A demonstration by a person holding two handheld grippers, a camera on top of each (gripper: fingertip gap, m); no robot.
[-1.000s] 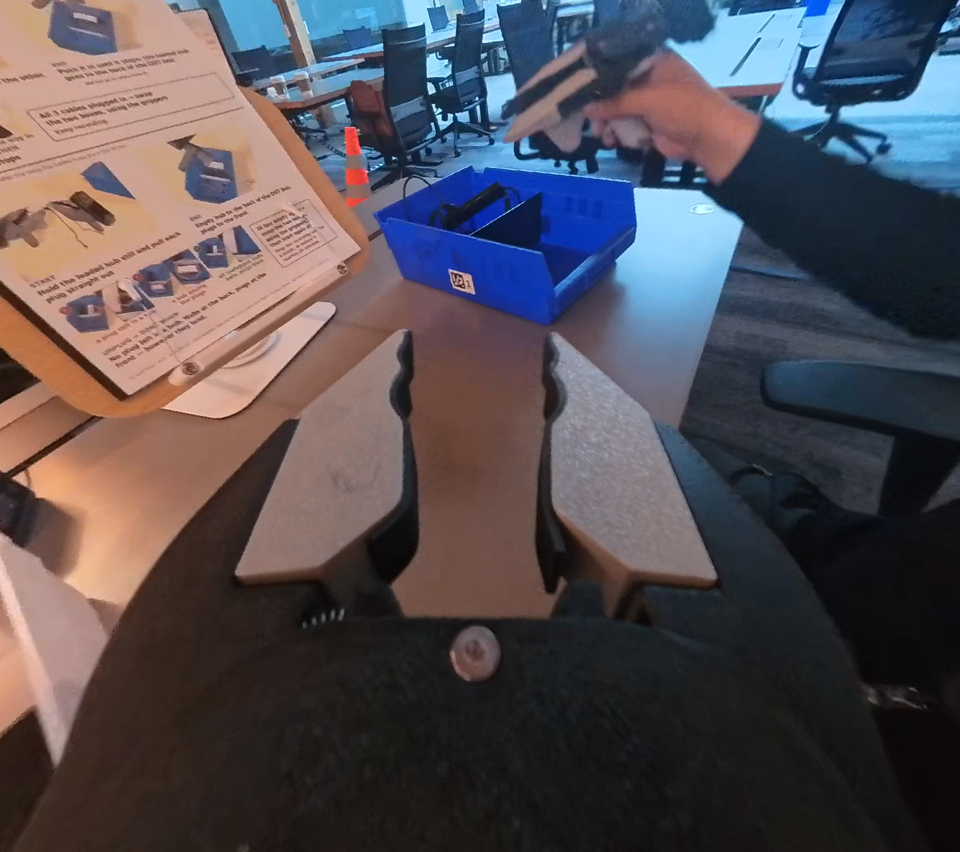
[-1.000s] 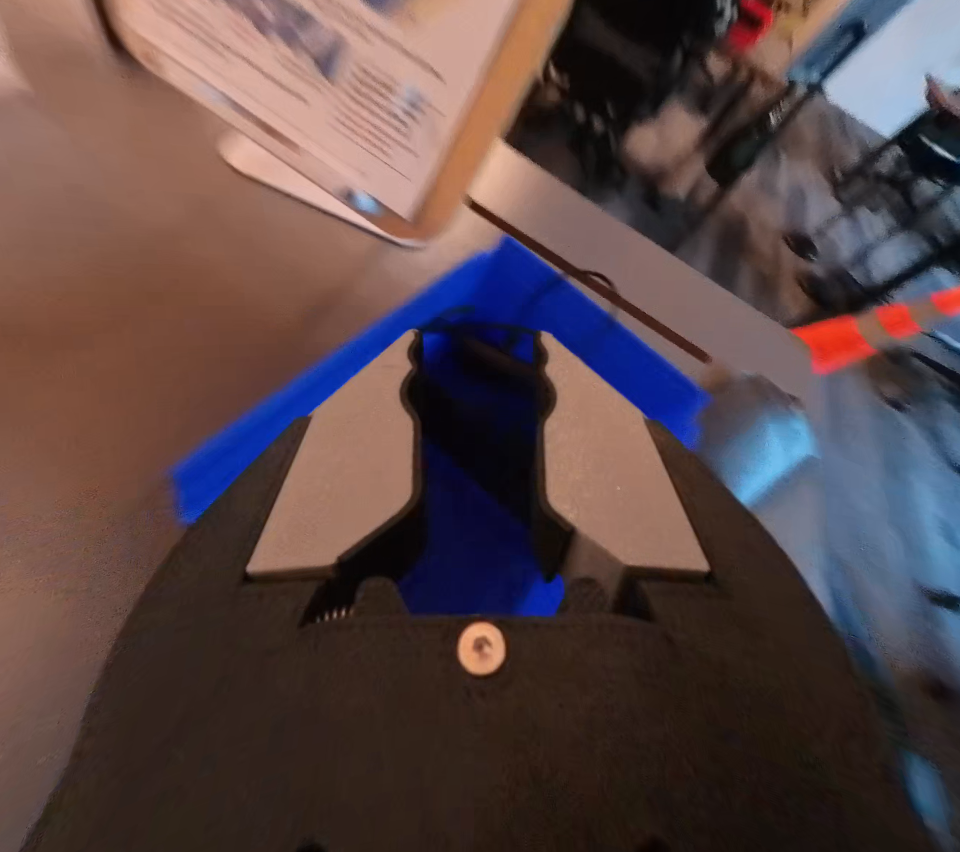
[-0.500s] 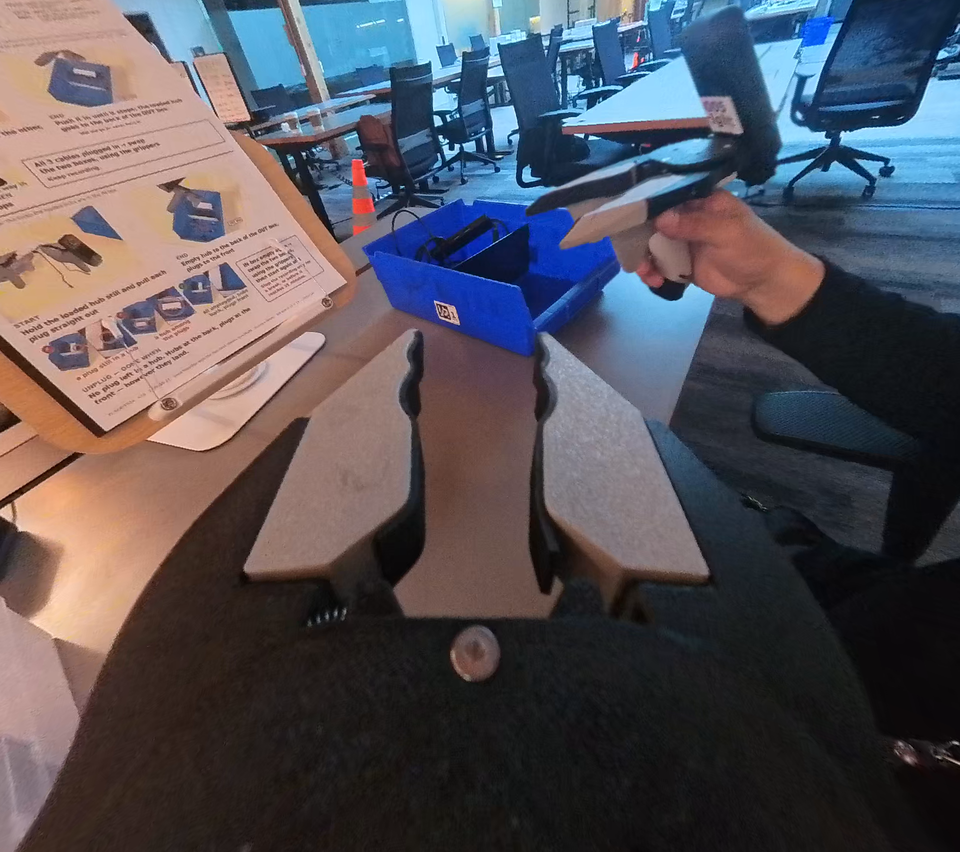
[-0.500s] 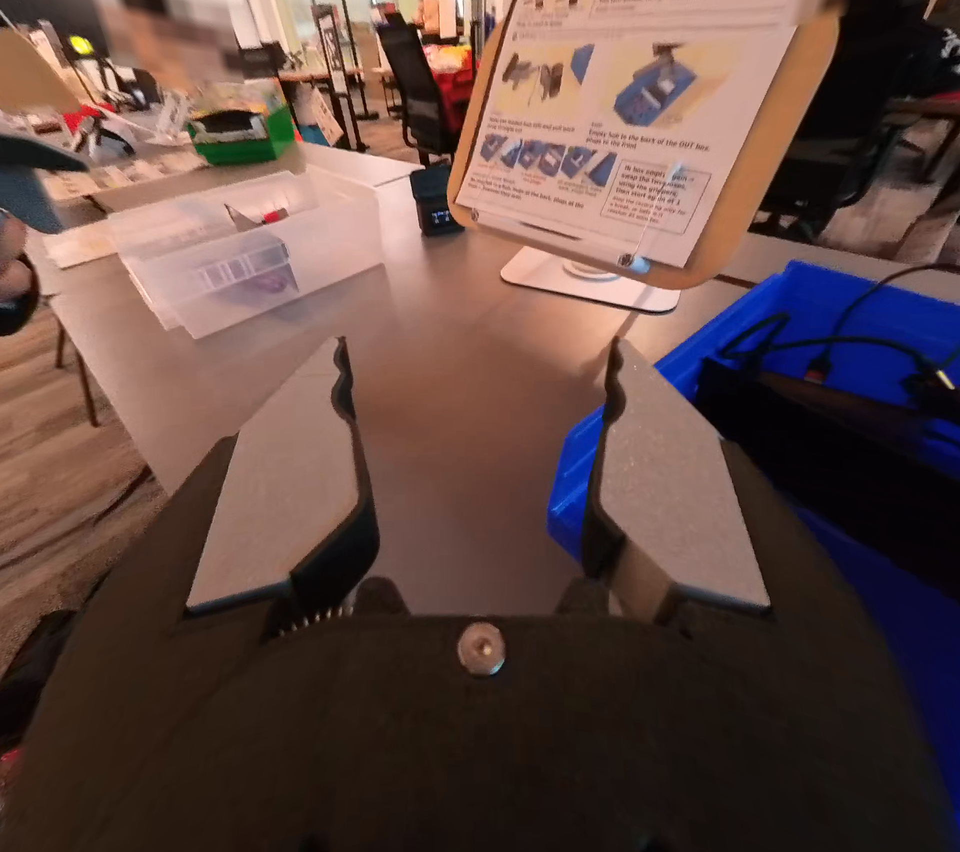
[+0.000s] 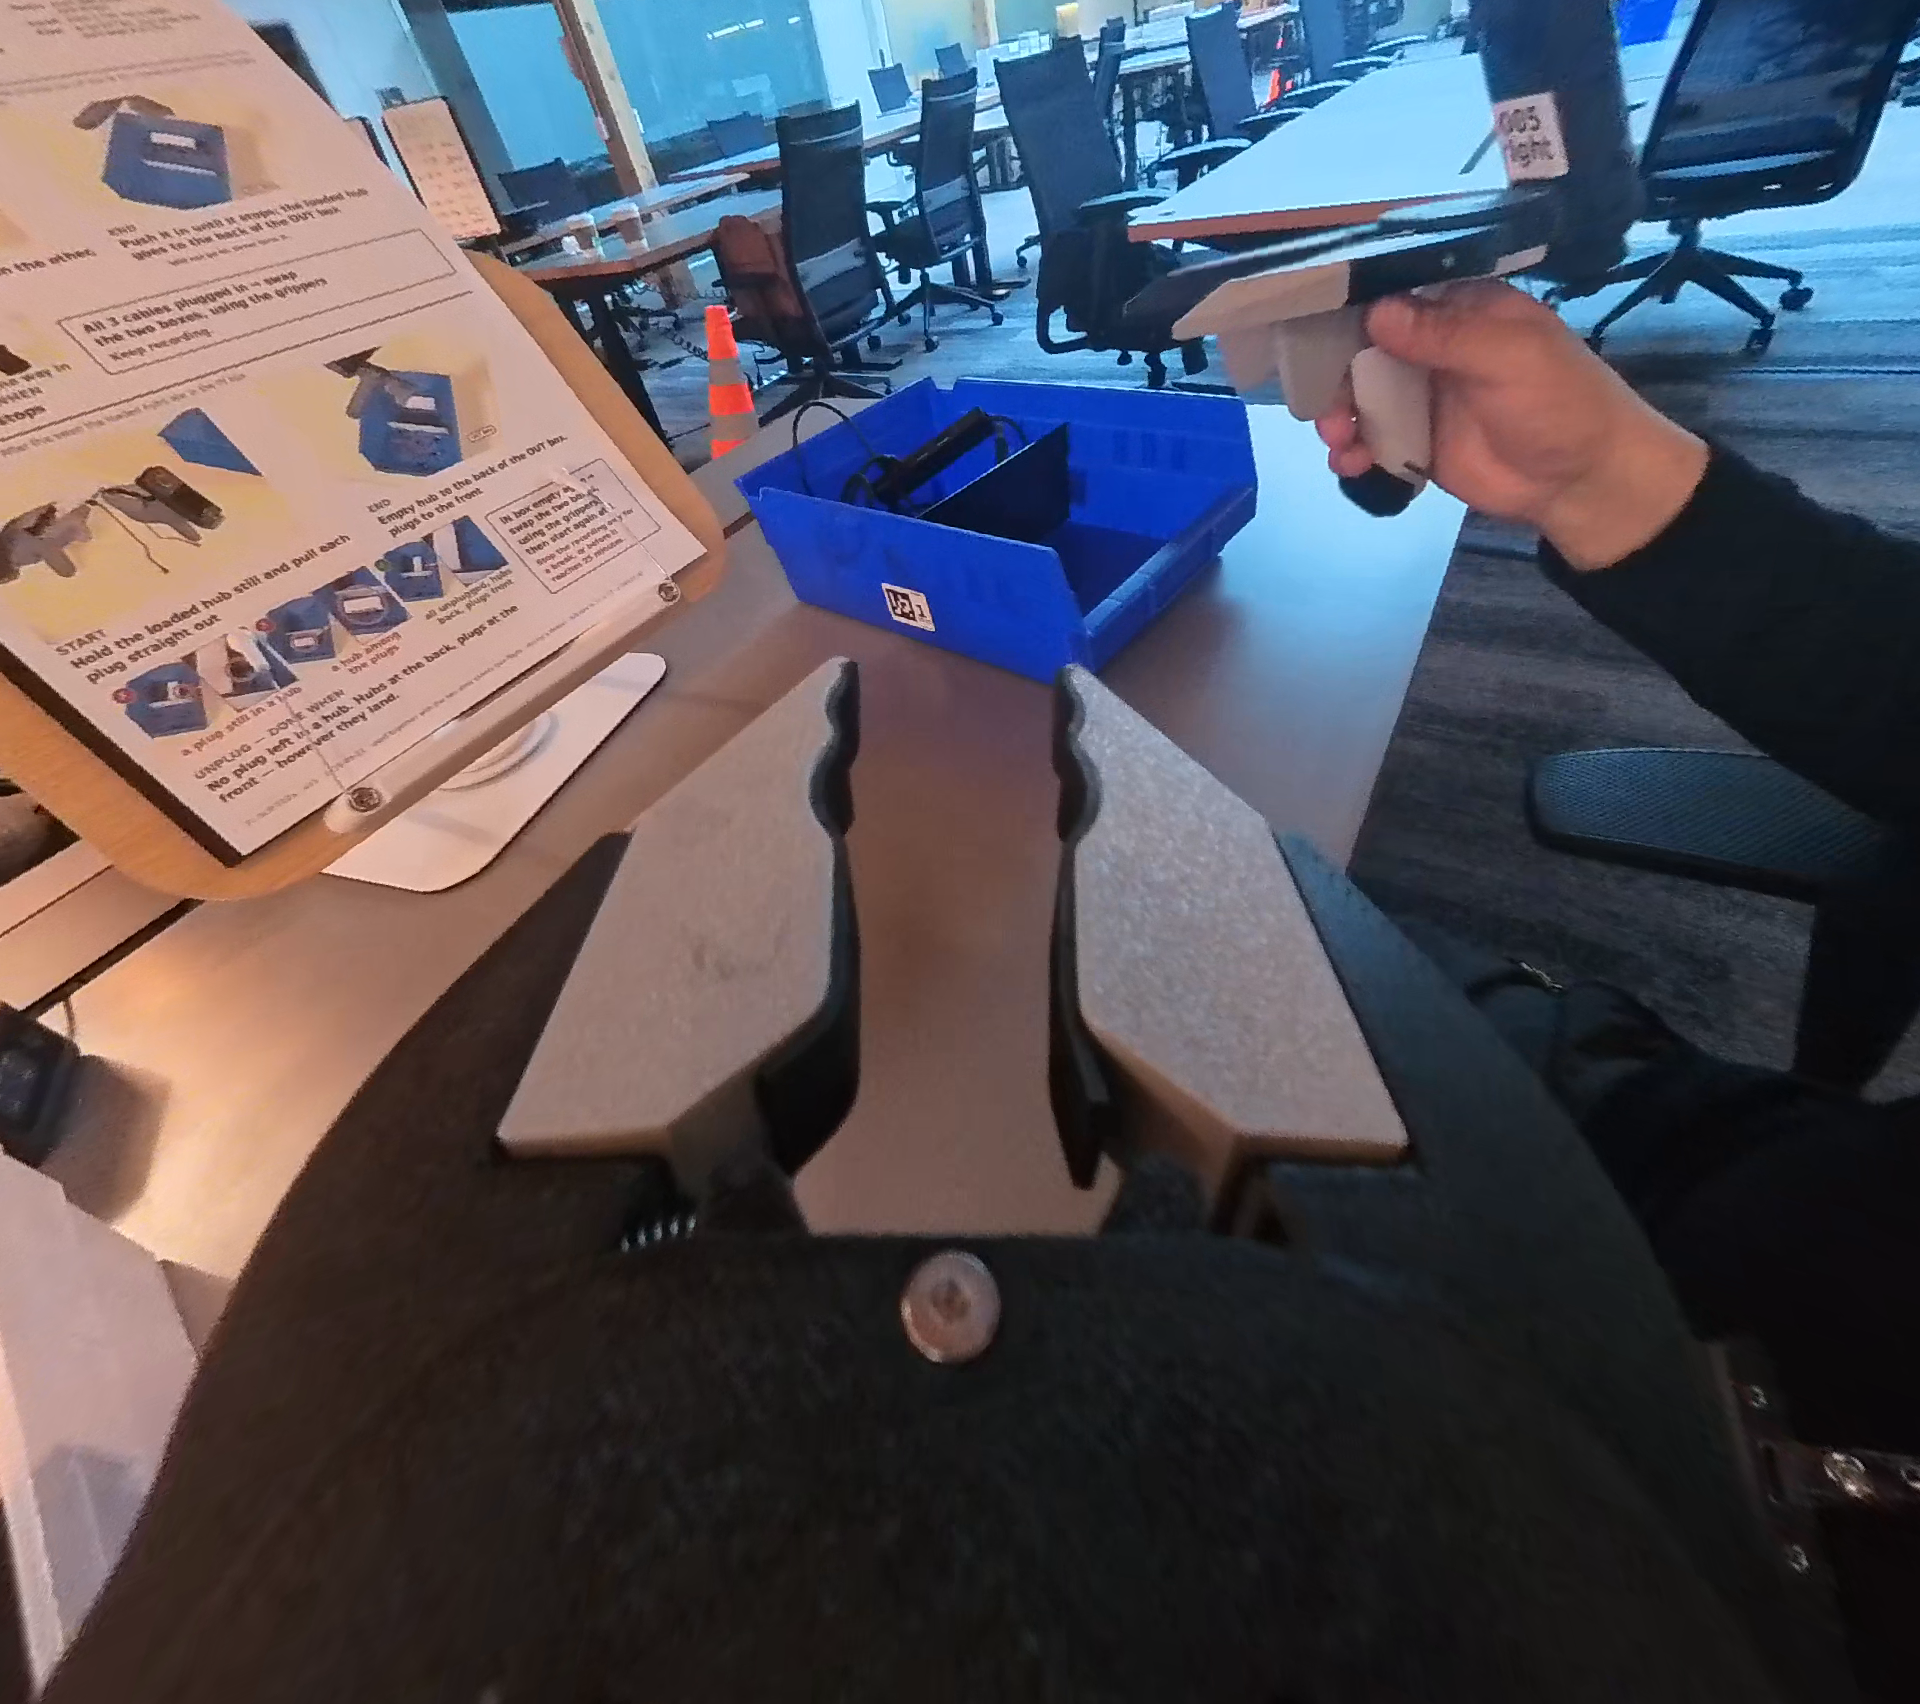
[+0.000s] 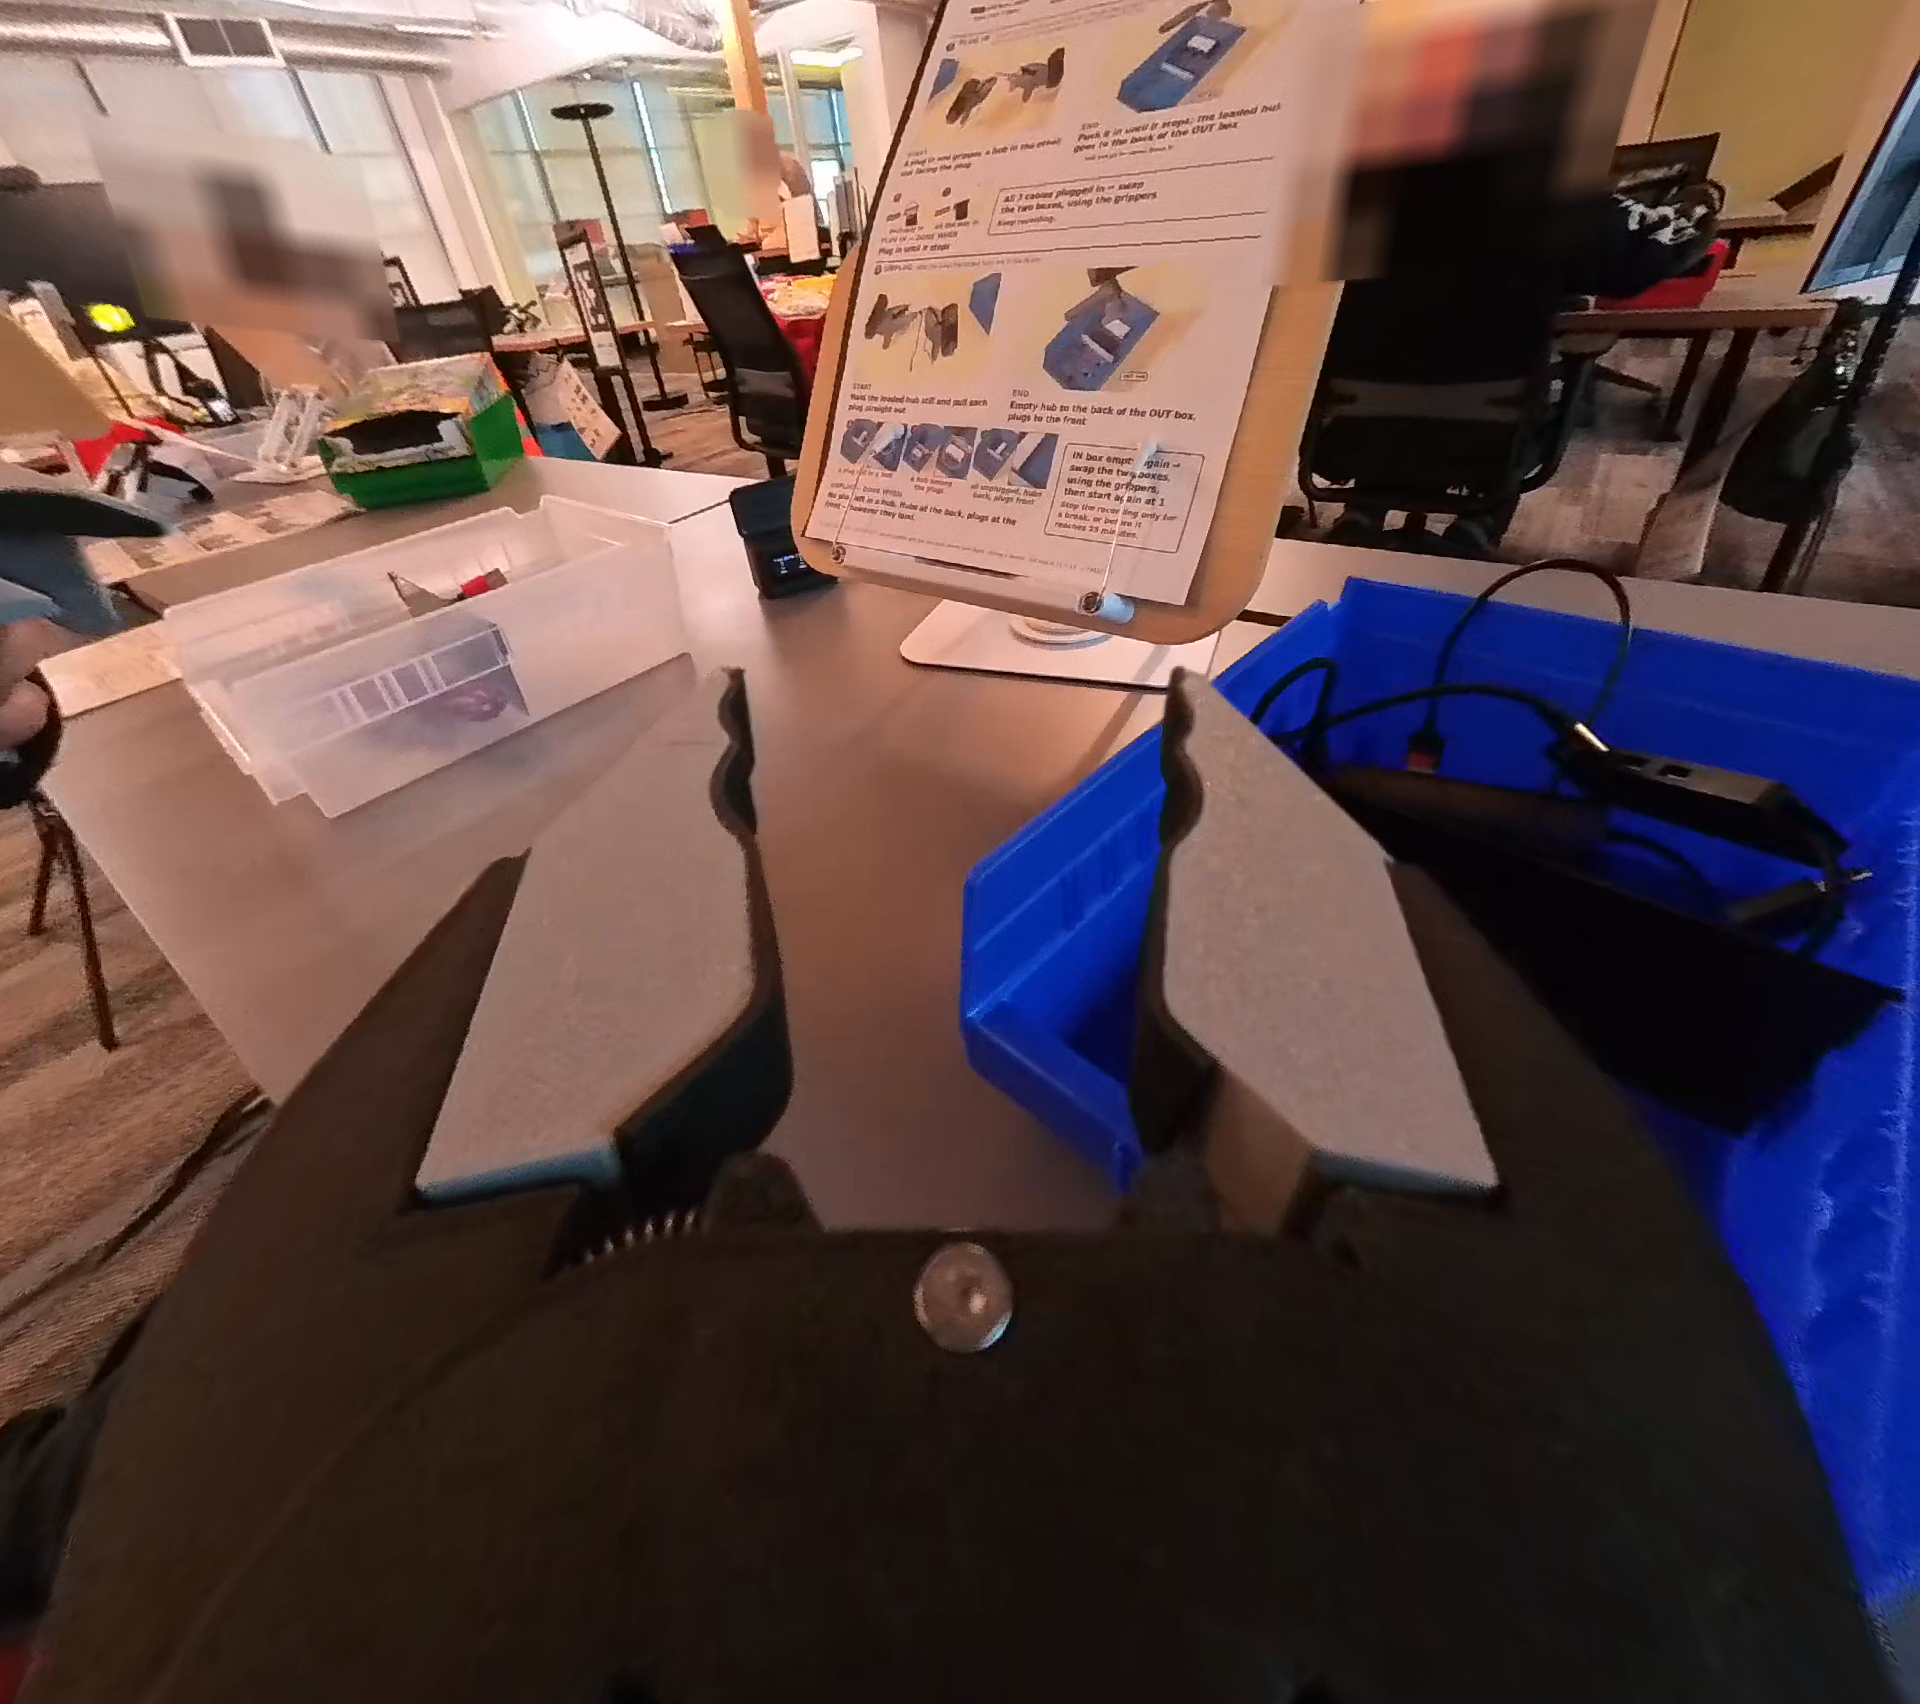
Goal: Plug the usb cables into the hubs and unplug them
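A blue bin (image 5: 971, 605) with a black divider stands on the table; it also shows in the right wrist view (image 6: 1049, 916). A black USB hub (image 6: 1673, 781) with black cables (image 6: 1455, 698) lies in its far compartment, seen small in the left wrist view (image 5: 935, 449). My left gripper (image 5: 954, 719) is open and empty above the table, short of the bin. My right gripper (image 6: 951, 719) is open and empty, its right finger over the bin's corner. It shows in the left wrist view (image 5: 1195, 309), held in a hand right of the bin.
An instruction sheet on a wooden stand (image 5: 260, 428) stands left of the bin, also in the right wrist view (image 6: 1060, 283). A clear plastic box (image 6: 416, 667) and a small black device (image 6: 774, 558) sit farther along the table. An office chair armrest (image 5: 1704, 813) is at the right.
My right gripper swung from pointing down into the bin to level beside it, and its jaws opened wider. My left gripper barely moved.
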